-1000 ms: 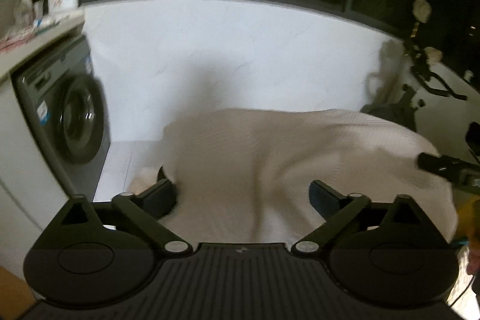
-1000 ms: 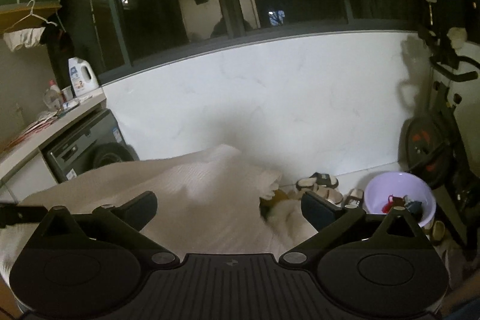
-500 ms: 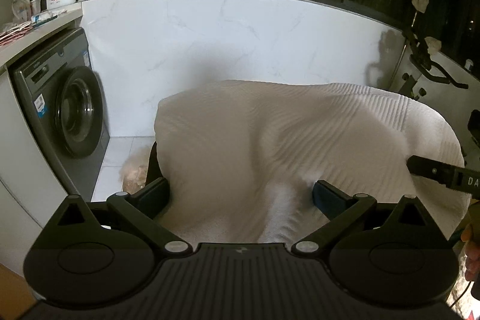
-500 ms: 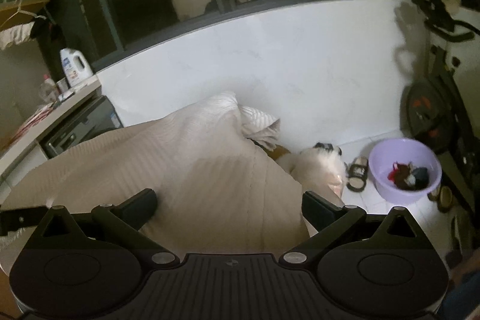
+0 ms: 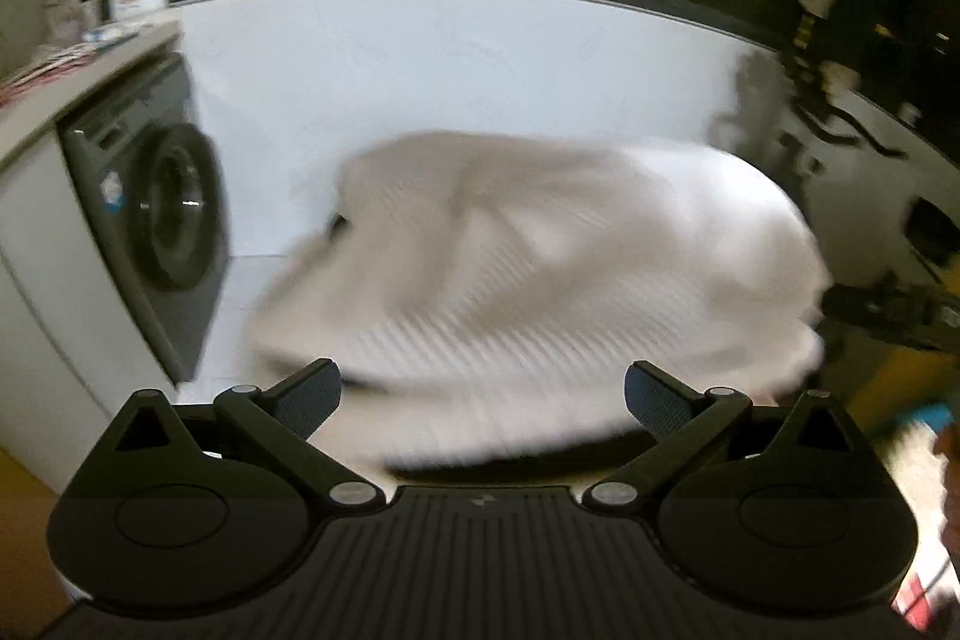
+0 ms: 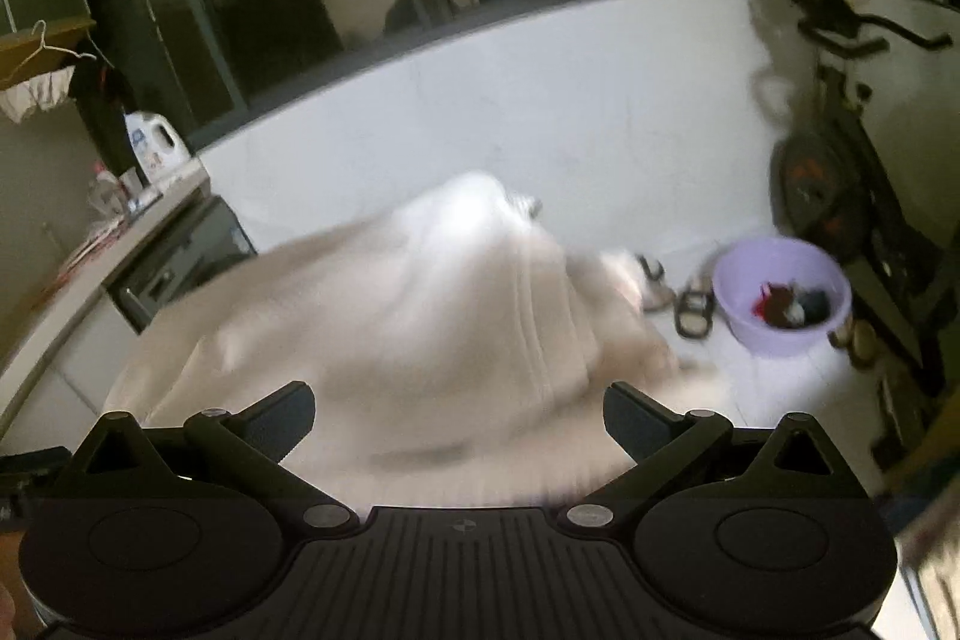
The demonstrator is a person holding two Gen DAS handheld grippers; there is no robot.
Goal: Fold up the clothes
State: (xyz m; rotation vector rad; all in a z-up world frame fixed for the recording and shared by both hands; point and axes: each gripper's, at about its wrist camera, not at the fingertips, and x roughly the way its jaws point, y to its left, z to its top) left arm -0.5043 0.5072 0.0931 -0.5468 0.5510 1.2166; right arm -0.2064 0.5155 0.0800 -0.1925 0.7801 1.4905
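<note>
The white garment (image 5: 540, 280) has dropped lower mid-frame, blurred; left gripper (image 5: 483, 388) and right gripper (image 6: 459, 409) both stand apart, holding nothing.

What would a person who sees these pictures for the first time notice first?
The eye falls first on the large white ribbed cloth, blurred by motion, which fills the middle of both views in front of the open left hand-held gripper and the open right hand-held gripper. Next come the dark front-loading washing machine at the left and the round lilac plastic basin on the floor at the right.
</note>
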